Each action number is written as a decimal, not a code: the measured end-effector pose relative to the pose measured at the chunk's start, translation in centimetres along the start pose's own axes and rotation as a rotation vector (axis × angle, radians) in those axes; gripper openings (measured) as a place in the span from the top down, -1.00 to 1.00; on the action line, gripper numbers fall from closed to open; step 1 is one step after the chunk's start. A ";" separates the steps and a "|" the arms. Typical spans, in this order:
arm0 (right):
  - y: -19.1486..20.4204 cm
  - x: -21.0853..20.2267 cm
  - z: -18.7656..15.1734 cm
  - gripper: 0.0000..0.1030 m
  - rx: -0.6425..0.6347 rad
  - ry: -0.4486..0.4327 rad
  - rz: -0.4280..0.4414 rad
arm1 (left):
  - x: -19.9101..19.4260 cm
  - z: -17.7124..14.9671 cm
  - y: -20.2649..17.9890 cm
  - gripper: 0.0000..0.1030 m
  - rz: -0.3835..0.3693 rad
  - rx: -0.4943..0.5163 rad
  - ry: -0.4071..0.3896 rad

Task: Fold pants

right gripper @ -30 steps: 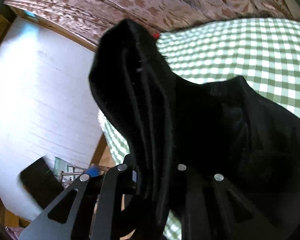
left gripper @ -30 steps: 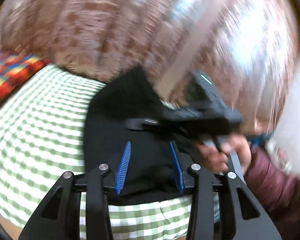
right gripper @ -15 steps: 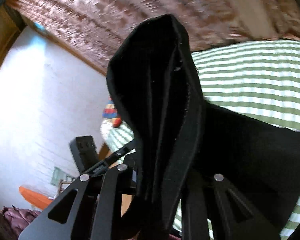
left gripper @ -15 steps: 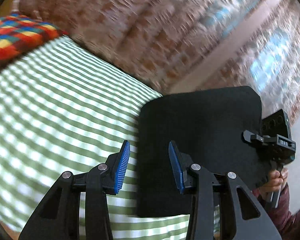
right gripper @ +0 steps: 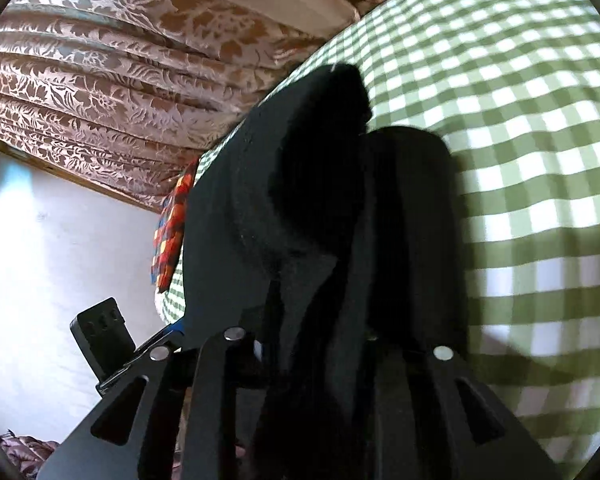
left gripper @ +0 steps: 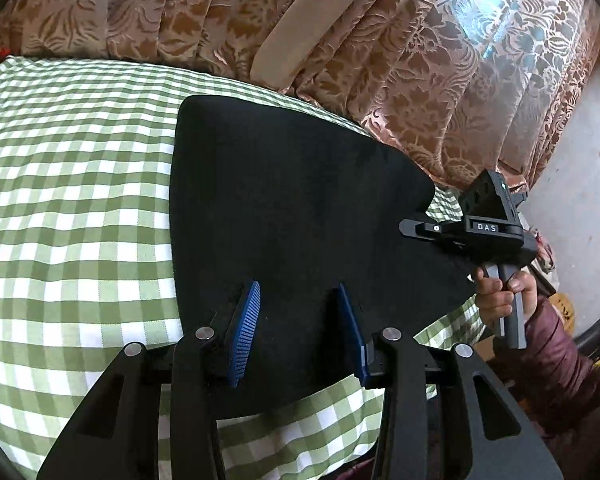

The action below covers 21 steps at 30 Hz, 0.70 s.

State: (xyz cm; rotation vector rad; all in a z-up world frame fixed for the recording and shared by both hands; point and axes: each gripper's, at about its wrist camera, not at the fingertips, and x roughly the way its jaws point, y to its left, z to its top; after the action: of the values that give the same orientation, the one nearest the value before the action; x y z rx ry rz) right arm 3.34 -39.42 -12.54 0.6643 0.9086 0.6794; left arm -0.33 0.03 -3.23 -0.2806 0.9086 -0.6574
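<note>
Here, the right gripper [right gripper: 332,344], fingers opening around a bunched fold, is nearer the black pants [left gripper: 300,208] than the half-open, empty left gripper [left gripper: 296,328], above their near edge on the bed [left gripper: 72,184].

Black left tongs [left gripper: 298,330], blue ribbed pads [left gripper: 244,332]; maroon puffy sleeve [left gripper: 556,364].

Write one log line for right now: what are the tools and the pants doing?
black pants: folded flat on checked cloth | left tool: open over near edge | right tool: opening, pants fold between its jaws
</note>
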 end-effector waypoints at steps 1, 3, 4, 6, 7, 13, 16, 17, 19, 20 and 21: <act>0.1 -0.8 -0.1 0.40 0.009 -0.022 -0.012 | 0.1 0.1 0.0 0.25 0.003 0.006 0.002; 0.6 -3.2 -0.7 0.34 0.016 -0.075 -0.033 | 0.3 0.4 0.1 0.25 0.003 0.003 0.005; 0.6 -4.3 -1.4 0.34 0.020 -0.087 -0.021 | 0.2 0.3 0.2 0.25 -0.002 -0.002 0.005; 1.7 -6.2 -3.0 0.34 0.022 -0.094 0.012 | 0.1 0.3 0.1 0.25 -0.006 -0.006 0.001; 2.4 -6.6 -3.9 0.34 0.014 -0.084 0.025 | 0.1 0.3 0.0 0.25 -0.007 -0.004 -0.002; 2.7 -4.7 -7.1 0.14 0.109 -0.055 0.028 | -0.1 0.2 0.1 0.25 -0.015 -0.010 -0.017; 1.8 -3.4 -6.4 0.25 0.176 -0.089 0.037 | -0.3 0.2 0.1 0.25 -0.019 -0.012 -0.026; 1.6 -3.1 -6.1 0.54 0.183 -0.103 0.023 | -0.4 0.2 0.1 0.25 -0.017 -0.011 -0.028; 1.9 -2.6 -5.7 0.85 0.186 -0.105 0.003 | -0.7 0.3 -0.2 0.25 -0.023 0.002 -0.036; 2.8 -3.0 -5.8 0.86 0.139 -0.109 -0.021 | -0.9 0.3 -0.4 0.25 -0.031 0.010 -0.040; 3.5 -3.4 -6.0 0.86 0.106 -0.111 -0.023 | -1.0 0.3 -0.6 0.25 -0.032 0.015 -0.043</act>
State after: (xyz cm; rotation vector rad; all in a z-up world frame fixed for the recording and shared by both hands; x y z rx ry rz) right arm -4.18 -38.61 -11.00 0.7776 0.8528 0.5715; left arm -0.72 0.20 -2.15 -0.2957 0.8593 -0.6848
